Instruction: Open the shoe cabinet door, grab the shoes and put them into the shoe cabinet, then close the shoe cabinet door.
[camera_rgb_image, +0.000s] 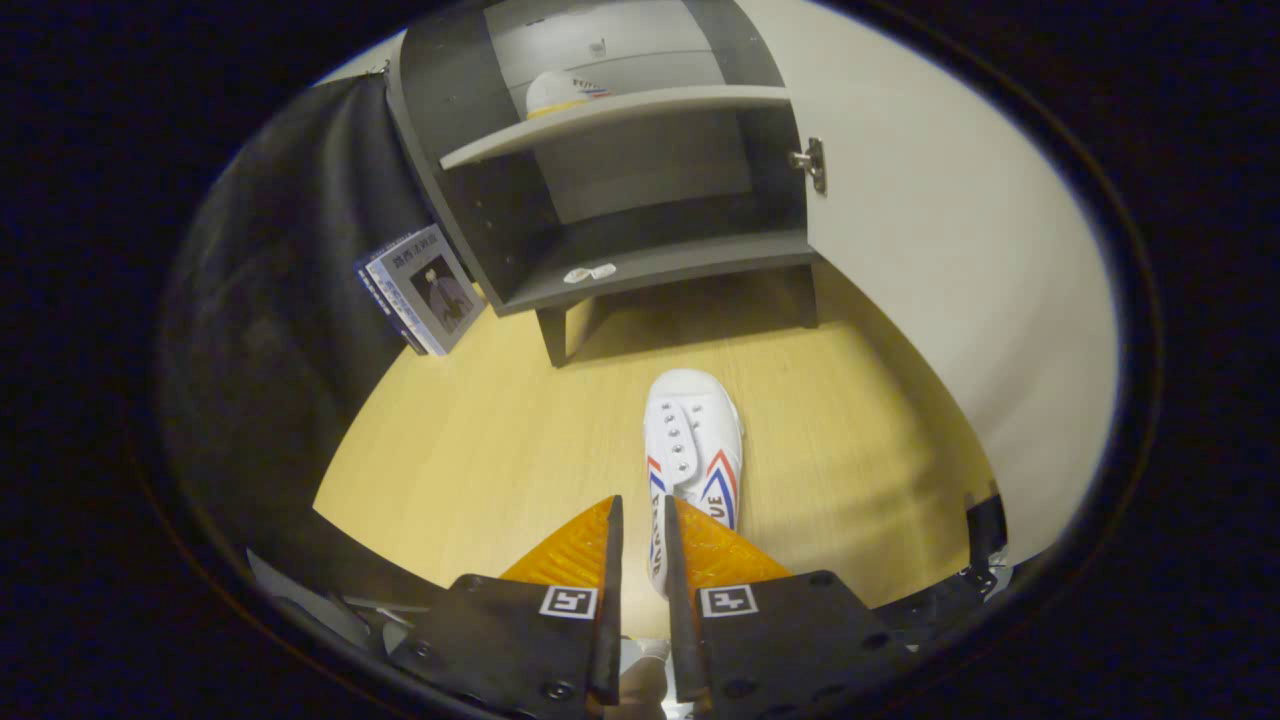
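Note:
A white canvas shoe (693, 440) with red and blue side stripes points its toe toward the shoe cabinet (470, 215). My gripper (642, 505) is shut on the shoe's side wall near the heel, and a strip of the shoe shows between the two fingers. The rest of the shoe reaches out ahead of them over the wooden floor (480, 450). The cabinet door (930, 260) stands open on the right, its hinge (810, 165) showing. A second white shoe (560, 93) rests on the upper shelf (620, 112). The lower shelf (660, 265) holds only two small stickers.
A book or magazine (420, 290) leans against the black cloth wall left of the cabinet. The cabinet stands on short legs (553, 338) above the floor. The open door walls off the right side.

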